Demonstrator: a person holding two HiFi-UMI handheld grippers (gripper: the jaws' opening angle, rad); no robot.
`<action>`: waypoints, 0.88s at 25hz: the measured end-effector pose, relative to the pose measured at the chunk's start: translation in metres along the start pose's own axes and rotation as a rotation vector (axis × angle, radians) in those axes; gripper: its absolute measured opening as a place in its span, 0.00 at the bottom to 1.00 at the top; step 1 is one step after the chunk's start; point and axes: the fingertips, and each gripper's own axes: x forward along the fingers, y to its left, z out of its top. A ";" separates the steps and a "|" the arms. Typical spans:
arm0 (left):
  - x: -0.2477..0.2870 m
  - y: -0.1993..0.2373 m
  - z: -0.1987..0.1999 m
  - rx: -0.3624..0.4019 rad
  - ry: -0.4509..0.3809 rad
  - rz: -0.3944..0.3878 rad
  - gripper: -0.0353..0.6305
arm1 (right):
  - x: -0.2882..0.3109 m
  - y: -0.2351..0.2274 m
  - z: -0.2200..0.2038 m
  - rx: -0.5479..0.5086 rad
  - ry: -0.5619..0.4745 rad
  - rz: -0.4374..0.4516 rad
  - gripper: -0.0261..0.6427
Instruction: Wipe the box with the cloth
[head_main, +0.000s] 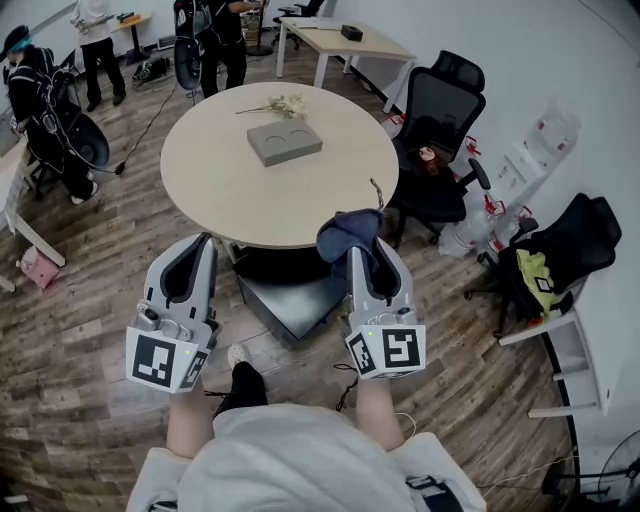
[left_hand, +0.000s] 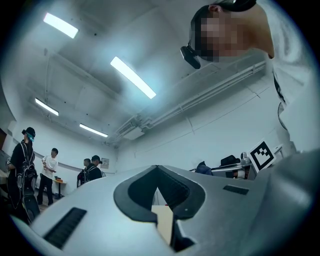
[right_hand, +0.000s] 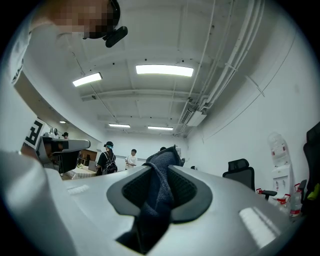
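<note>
A flat grey box lies on the far half of a round beige table. Both grippers are held low in front of the table's near edge, well short of the box. My right gripper is shut on a dark blue cloth, which bunches up past its tips. In the right gripper view the cloth fills the space between the jaws of that gripper. My left gripper is at the left. Its jaws meet with nothing held in the left gripper view.
A sprig of pale flowers lies beyond the box. A black office chair stands right of the table, another farther right. The table's dark base is below the grippers. People stand at the back left.
</note>
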 end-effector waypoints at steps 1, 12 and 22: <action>0.006 0.010 -0.002 -0.004 -0.004 -0.001 0.06 | 0.011 0.001 -0.001 -0.002 -0.002 -0.003 0.19; 0.069 0.115 -0.031 -0.038 -0.029 -0.039 0.06 | 0.117 0.017 -0.024 -0.016 -0.013 -0.057 0.19; 0.101 0.178 -0.057 -0.046 -0.024 -0.102 0.06 | 0.184 0.036 -0.050 -0.005 -0.013 -0.103 0.19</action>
